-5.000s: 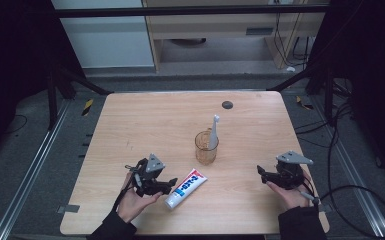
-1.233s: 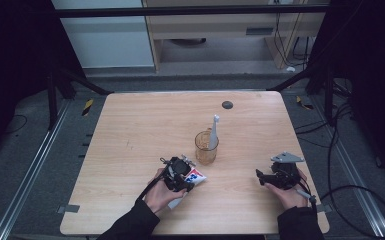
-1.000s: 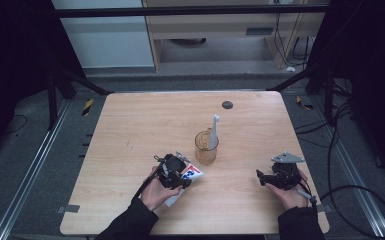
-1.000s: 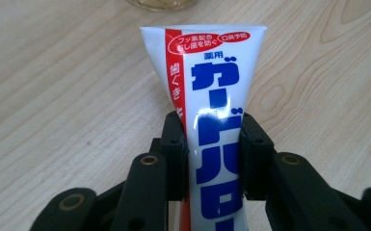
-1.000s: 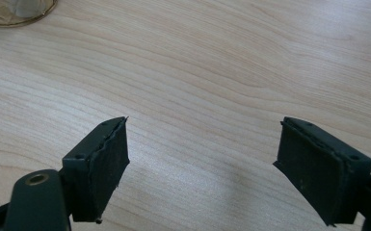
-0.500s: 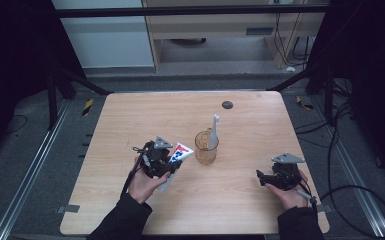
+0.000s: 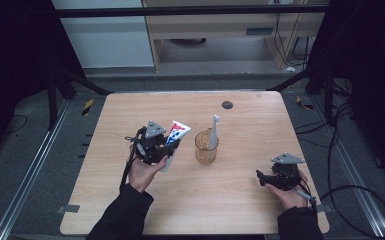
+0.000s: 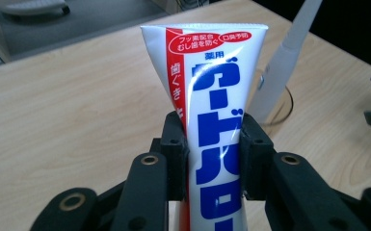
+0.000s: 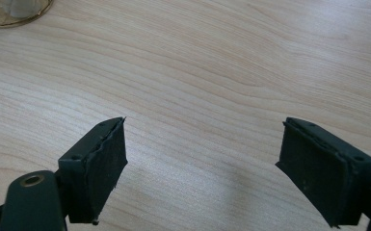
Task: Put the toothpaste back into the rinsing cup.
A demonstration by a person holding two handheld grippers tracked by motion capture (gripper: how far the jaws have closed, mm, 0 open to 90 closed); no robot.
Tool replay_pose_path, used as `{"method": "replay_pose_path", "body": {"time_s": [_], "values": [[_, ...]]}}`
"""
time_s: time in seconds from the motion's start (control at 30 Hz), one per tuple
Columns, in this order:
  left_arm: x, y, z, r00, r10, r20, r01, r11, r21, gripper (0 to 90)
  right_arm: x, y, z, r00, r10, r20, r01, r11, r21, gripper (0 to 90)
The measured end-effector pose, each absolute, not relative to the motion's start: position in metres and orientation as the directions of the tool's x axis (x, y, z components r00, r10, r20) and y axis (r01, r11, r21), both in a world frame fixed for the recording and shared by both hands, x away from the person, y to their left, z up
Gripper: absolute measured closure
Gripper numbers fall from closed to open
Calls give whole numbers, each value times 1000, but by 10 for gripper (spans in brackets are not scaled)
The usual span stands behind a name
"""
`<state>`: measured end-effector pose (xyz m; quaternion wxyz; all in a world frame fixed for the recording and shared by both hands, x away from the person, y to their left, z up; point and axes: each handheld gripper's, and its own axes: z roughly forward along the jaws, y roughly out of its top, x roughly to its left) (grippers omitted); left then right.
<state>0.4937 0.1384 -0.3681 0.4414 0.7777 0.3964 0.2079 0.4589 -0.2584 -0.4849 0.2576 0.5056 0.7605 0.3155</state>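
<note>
Left gripper clamps the tube left of the cup; right gripper open. Next, probably tip it in.

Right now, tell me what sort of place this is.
Probably a lab or recording workshop, not a bathroom: a bare light wooden table stands inside a black metal frame, loose cables trail across the grey floor, and a person's hands work two black handheld grippers.

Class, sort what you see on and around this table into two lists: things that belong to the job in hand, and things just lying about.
In the job:
toothpaste tube, clamped in the left gripper
amber glass cup
white toothbrush standing in it

Lying about:
small dark disc at the table's far edge
right gripper, open over bare wood
</note>
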Motion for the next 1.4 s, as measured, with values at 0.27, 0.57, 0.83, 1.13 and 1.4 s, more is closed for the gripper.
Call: {"method": "replay_pose_path", "body": {"time_s": [0.27,0.57,0.83,1.13,1.4], "values": [[501,127,-358,591,807,-28,362,-234,902,690,459,-258,-486,-360,929,-86,602,301,739,170],[516,110,-357,592,804,-57,325,-173,930,689,459,-258,-486,-358,929,-90,590,300,749,169],[530,97,-359,597,798,-84,284,-113,952,689,460,-258,-487,-347,933,-92,586,293,755,156],[539,83,-364,609,787,-97,264,-85,961,689,460,-258,-487,-348,932,-104,579,301,758,156],[545,69,-367,621,778,-94,252,-84,964,689,460,-257,-488,-353,929,-109,569,305,763,156]]}}
